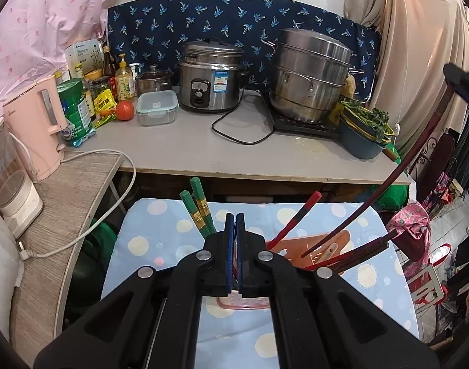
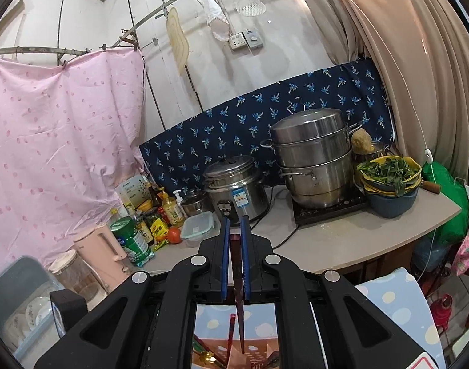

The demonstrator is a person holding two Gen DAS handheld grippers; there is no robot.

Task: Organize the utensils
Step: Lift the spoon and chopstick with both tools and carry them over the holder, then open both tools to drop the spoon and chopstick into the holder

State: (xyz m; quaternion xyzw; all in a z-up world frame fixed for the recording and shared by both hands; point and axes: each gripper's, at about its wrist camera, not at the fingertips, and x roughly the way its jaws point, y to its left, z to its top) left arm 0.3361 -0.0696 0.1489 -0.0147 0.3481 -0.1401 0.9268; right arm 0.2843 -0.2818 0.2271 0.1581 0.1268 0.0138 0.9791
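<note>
Right gripper [image 2: 235,240] clamps 1 dark chopstick [image 2: 238,292], tip down over the orange holder [image 1: 311,253]. Left gripper [image 1: 235,227] pressed together, empty, near the green chopsticks [image 1: 197,206] standing at the holder's left.

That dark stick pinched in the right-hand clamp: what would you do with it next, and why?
Probably lower it tip-first into the orange holder. The right gripper is shut on a dark chopstick whose tip hangs over the holder, where red chopsticks and green chopsticks already stand. The left gripper is shut and empty.
</note>
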